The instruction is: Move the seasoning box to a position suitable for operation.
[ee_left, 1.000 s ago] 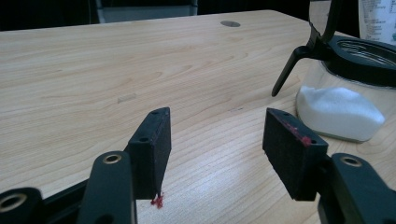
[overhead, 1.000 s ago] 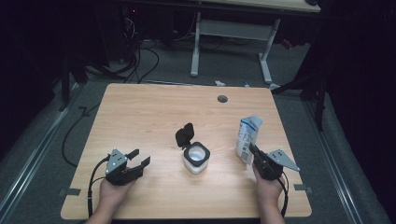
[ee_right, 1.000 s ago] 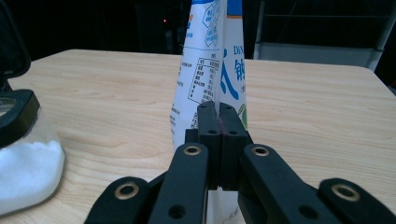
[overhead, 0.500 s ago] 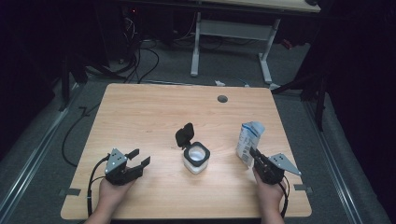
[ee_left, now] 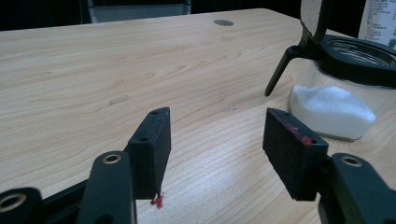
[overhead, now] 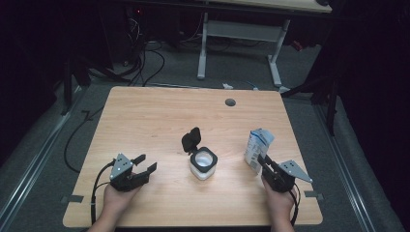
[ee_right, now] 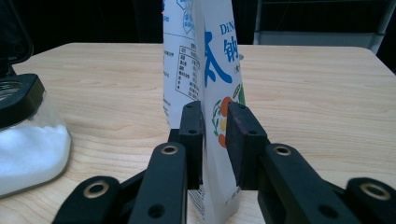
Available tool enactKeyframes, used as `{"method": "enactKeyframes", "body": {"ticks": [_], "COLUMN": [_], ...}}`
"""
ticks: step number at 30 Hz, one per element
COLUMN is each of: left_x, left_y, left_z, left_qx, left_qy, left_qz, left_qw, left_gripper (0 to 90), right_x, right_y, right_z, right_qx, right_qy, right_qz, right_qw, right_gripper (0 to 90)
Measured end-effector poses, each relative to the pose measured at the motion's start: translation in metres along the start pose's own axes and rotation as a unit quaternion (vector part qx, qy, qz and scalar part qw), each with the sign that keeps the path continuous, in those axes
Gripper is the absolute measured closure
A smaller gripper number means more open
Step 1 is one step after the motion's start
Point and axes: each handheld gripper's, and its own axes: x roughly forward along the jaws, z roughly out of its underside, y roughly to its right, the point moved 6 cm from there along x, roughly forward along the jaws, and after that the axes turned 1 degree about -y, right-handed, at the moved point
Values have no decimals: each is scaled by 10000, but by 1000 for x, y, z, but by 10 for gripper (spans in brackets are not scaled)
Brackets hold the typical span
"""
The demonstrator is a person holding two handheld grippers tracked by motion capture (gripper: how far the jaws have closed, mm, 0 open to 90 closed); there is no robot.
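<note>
A white and blue printed bag (overhead: 256,145) stands upright on the wooden table (overhead: 159,116) at the right. My right gripper (overhead: 262,160) reaches it from the near side. Its jaws have just been opening, and the bag's (ee_right: 205,56) lower edge still sits in the narrow gap of the right gripper (ee_right: 215,109), no longer squeezed flat. A glass jar of white powder (overhead: 203,164) stands at the table's middle with its black flip lid (overhead: 192,140) raised. My left gripper (overhead: 146,163) rests open at the near left, with nothing between the jaws of the left gripper (ee_left: 215,121).
A round cable hole (overhead: 230,102) lies near the table's far edge. The jar (ee_left: 336,107) stands right of my left jaws and the jar (ee_right: 28,140) left of my right jaws. A white desk frame (overhead: 237,34) and cables stand on the floor beyond.
The bag and the right gripper have shifted slightly toward the near edge, and the right jaws have parted a little. The left gripper has stayed still.
</note>
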Motion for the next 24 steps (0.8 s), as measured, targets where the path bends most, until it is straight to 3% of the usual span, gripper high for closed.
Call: {"method": "enactKeyframes", "body": {"ticks": [8,18,24], "left_x": [1,6,10], "left_y": [0,-2,-1], "left_z": [0,0,-1], "left_qx": [-19,-76,-92], "left_qy": [6,-82,-101], "left_qz": [16,-32,-12], "left_qw": [10000,9999,9999], "left_gripper": [423,426,427], "right_x": [0,-4,-9], "right_y": [-1,-5,-6], "right_z": [1,3,6], "right_qx": [14,-168,-243], "right_qy": [-73,-216,-277], "right_qz": [0,4,35], "right_qw": [10000,9996,9993], "right_gripper": [692,566,544]}}
